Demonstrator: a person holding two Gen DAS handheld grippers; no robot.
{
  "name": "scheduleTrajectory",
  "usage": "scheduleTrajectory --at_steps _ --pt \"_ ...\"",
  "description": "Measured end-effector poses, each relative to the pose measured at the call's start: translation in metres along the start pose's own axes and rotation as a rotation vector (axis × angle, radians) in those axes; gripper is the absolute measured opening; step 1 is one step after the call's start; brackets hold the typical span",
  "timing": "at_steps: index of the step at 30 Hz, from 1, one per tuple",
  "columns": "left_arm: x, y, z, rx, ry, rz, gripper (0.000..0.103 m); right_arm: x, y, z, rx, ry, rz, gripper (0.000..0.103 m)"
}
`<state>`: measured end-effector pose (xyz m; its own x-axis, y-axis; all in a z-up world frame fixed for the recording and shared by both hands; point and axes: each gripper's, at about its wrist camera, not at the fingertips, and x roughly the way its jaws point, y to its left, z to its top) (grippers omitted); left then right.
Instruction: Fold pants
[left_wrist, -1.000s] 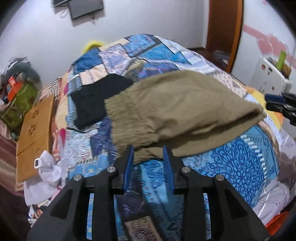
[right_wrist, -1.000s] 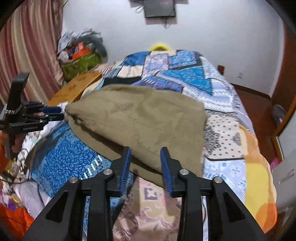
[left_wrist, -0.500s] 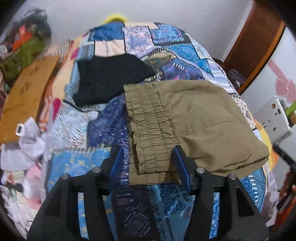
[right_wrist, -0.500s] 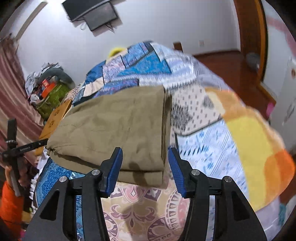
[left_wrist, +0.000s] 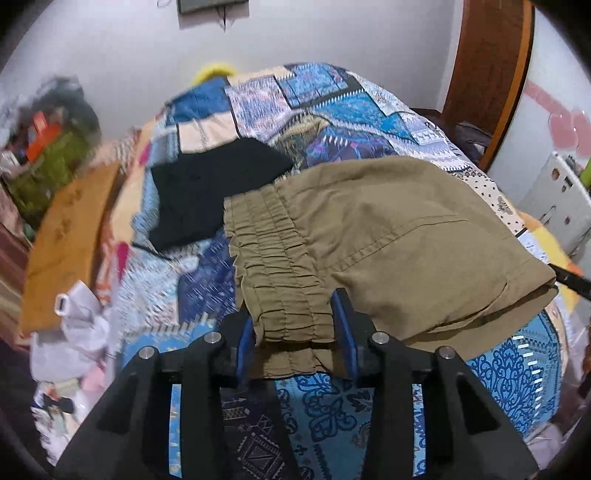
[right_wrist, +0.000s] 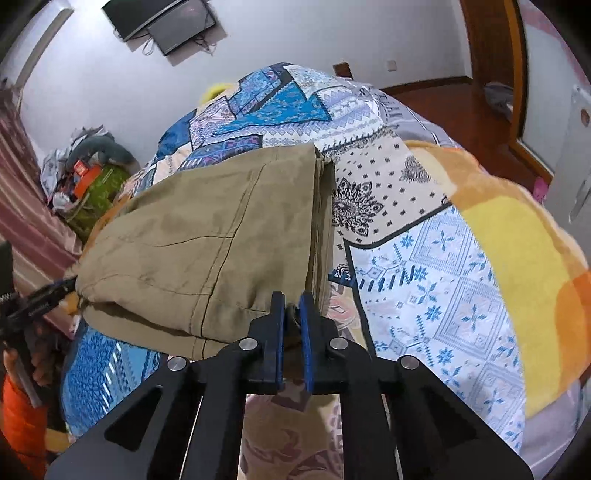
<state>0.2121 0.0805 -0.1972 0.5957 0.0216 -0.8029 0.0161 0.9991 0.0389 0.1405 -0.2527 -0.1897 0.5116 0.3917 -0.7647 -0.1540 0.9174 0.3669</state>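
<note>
Olive pants (left_wrist: 388, 236), folded into a thick pad, lie on a patchwork bedspread (left_wrist: 321, 410). My left gripper (left_wrist: 295, 332) straddles the near corner of the gathered elastic waistband (left_wrist: 280, 280). Its jaws are closing, and both blue pads touch the fabric between them. In the right wrist view the same pants (right_wrist: 207, 236) show their stacked leg ends along the right side. My right gripper (right_wrist: 291, 314) is shut on the near corner of those layers, with a bit of cloth between its pads. The left gripper (right_wrist: 37, 299) shows at the pants' far left end, held by a hand in an orange sleeve.
A folded black garment (left_wrist: 214, 192) lies on the bed just beyond the waistband. A wooden board (left_wrist: 70, 229) and white cloth (left_wrist: 77, 317) sit at the bed's left side. A white cabinet (left_wrist: 554, 199) and a wooden door (left_wrist: 487, 66) stand to the right.
The right gripper's jaws went from wide around the pants' corner to shut on it. The left gripper's jaws narrowed onto the waistband, and the gripper moved closer to it.
</note>
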Motion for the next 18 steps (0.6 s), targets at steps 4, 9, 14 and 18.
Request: scheduleTrajectory --at_steps 4,9,14,18 --pt "-0.021 0.006 0.006 -0.006 -0.037 -0.001 0.039 -0.014 0.004 0.005 -0.055 -0.041 -0.025 0.005" --pt "-0.027 0.015 0.003 -0.021 -0.008 -0.036 0.039 -0.02 0.003 0.004 -0.077 -0.041 -0.035 0.005" --pt "0.0 0.017 -0.022 -0.036 0.07 -0.041 0.041 -0.003 0.005 -0.009 -0.106 0.011 -0.066 0.005" --pt "0.004 0.016 -0.031 -0.045 0.041 -0.005 0.054 0.002 0.01 -0.01 -0.142 0.021 -0.114 0.005"
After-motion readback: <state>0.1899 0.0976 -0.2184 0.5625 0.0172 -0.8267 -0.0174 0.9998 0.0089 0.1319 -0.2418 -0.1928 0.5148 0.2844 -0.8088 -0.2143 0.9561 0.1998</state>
